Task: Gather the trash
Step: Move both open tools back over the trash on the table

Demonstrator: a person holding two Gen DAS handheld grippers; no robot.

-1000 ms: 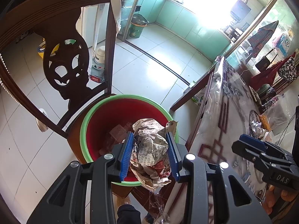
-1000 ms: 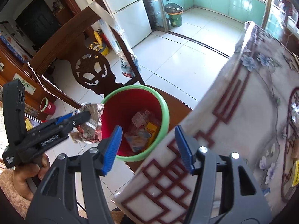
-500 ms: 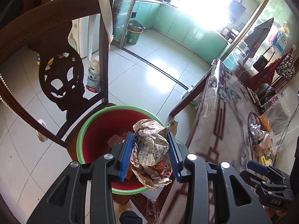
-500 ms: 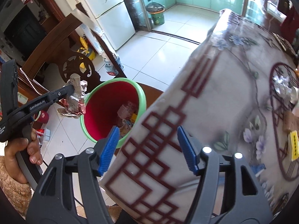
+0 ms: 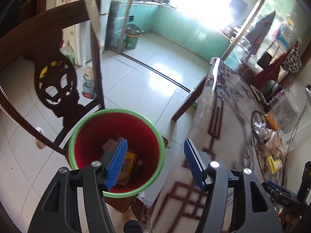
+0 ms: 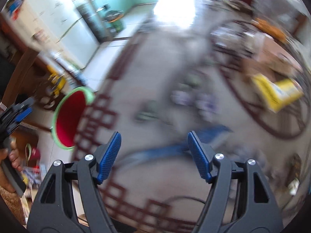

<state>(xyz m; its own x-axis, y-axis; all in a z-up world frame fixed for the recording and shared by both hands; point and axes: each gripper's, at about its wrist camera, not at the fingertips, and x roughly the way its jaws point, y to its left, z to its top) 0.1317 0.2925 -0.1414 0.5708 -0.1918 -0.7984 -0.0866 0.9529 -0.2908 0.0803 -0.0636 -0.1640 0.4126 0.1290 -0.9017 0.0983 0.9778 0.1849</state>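
Both the left gripper (image 5: 155,162), just opened above the red bin (image 5: 116,151), and the right gripper (image 6: 154,156) stand wide and empty; amid blur, the yellow packet (image 6: 276,93) could perhaps be missed.

This is a lived-in home, a dining area opening onto a kitchen. A carved dark wooden chair (image 5: 48,62) stands on a white tiled floor (image 5: 136,89) beside a table (image 5: 229,128) under a flower-patterned cover. Past a sliding-door track (image 5: 155,71) lie mint-green kitchen cabinets (image 5: 184,27) and a green lidded bin (image 5: 132,38). A white refrigerator (image 6: 58,23) stands by the doorway, and clothes and bags hang at the far right.
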